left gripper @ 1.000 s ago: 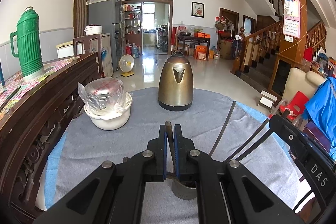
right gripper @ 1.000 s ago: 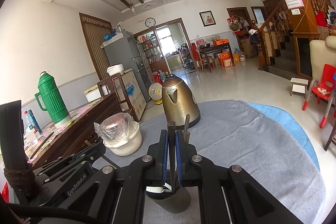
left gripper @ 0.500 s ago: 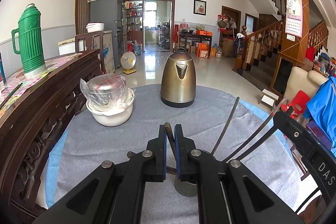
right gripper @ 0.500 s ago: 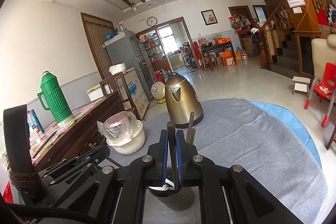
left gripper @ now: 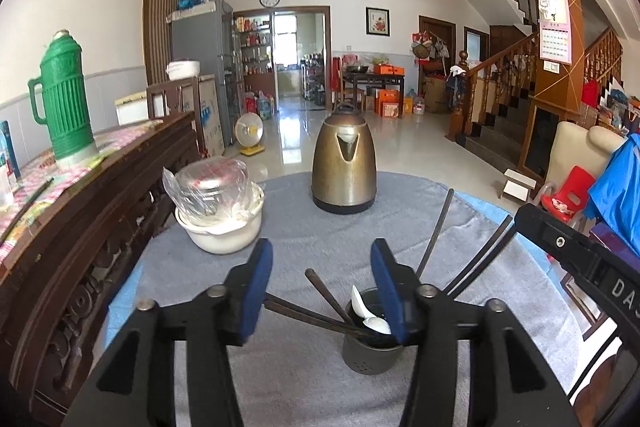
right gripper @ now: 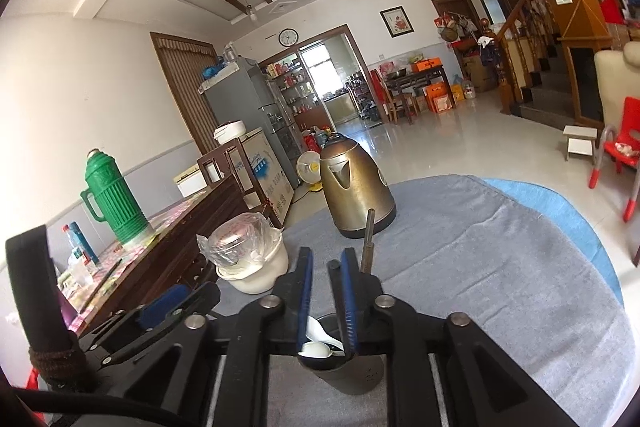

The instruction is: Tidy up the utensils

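Chopsticks (left gripper: 328, 301) and a white spoon (left gripper: 376, 323) stick out of a gray cup (left gripper: 372, 355) on the near part of the gray cloth (left gripper: 304, 239). The left gripper (left gripper: 322, 263) is opening wide above them, holding nothing. The right gripper (right gripper: 324, 269) is opening too, still narrow, and empty. A kettle (left gripper: 344, 167) stands farther back.

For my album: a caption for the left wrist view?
Left gripper opening above a grey utensil holder of chopsticks and a white spoon.
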Demonstrator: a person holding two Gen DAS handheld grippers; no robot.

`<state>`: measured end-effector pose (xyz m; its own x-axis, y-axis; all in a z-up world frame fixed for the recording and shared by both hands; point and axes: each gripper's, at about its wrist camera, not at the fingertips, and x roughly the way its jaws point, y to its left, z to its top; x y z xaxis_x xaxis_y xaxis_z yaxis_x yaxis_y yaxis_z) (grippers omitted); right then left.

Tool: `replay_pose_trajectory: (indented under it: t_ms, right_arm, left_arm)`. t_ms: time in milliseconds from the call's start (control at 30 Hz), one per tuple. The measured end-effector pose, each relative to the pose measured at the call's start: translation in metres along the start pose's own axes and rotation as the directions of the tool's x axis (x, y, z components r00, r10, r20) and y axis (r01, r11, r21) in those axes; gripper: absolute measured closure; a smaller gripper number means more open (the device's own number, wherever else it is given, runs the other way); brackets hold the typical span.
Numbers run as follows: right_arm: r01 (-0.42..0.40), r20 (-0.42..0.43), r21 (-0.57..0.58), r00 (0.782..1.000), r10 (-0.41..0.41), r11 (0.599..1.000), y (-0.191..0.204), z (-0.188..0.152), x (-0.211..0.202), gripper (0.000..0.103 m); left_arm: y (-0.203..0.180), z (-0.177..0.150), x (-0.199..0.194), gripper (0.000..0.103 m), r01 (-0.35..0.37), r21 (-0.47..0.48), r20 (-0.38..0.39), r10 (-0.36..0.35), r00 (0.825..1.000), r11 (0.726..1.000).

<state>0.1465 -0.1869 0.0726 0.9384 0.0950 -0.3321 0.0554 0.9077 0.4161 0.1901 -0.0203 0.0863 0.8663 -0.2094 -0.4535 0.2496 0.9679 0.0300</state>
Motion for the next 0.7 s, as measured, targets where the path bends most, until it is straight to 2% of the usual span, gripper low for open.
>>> replay_pose_trajectory:
  t_ms: [100,333,367,433,467,500,633,700]
  right_arm:
    - [0.001,0.012,0.018,1.000,-0.002,1.000,-0.005,0.001,-0.004,0.077]
    - [0.015,0.023,0.034,1.000,-0.016,0.999,-0.014,0.003,-0.015,0.073]
    - [0.018,0.023,0.035,1.000,-0.019,0.999,-0.016,0.003,-0.017,0.069]
    - [0.023,0.023,0.037,0.999,-0.024,0.999,-0.020,0.003,-0.021,0.059]
    - [0.029,0.025,0.037,0.999,-0.030,0.999,-0.021,0.003,-0.024,0.043]
    - [0.032,0.033,0.037,0.999,-0.033,0.999,-0.023,0.003,-0.027,0.039]
    - [0.053,0.034,-0.002,0.998,-0.053,0.999,-0.024,0.002,-0.039,0.039]
    - [0.067,0.027,-0.027,0.997,-0.066,0.997,-0.025,0.001,-0.046,0.039]
  left_arm:
    - [-0.001,0.001,-0.006,0.031,-0.005,0.009,0.004,0.005,1.000,1.000]
    - [-0.003,0.001,-0.025,0.019,-0.019,0.030,0.018,0.018,1.000,0.999]
    - [-0.004,0.001,-0.030,0.018,-0.024,0.037,0.022,0.023,0.999,0.999]
    - [-0.006,0.001,-0.037,0.010,-0.033,0.058,0.022,0.032,0.999,0.998]
    - [-0.007,0.001,-0.041,0.009,-0.036,0.071,0.019,0.035,0.999,0.997]
    - [-0.007,0.000,-0.045,0.007,-0.040,0.078,0.016,0.039,0.999,0.996]
    - [-0.004,-0.005,-0.055,0.003,-0.051,0.087,-0.042,0.055,0.998,0.995]
    - [-0.002,-0.011,-0.060,0.003,-0.080,0.094,-0.071,0.087,0.994,0.992]
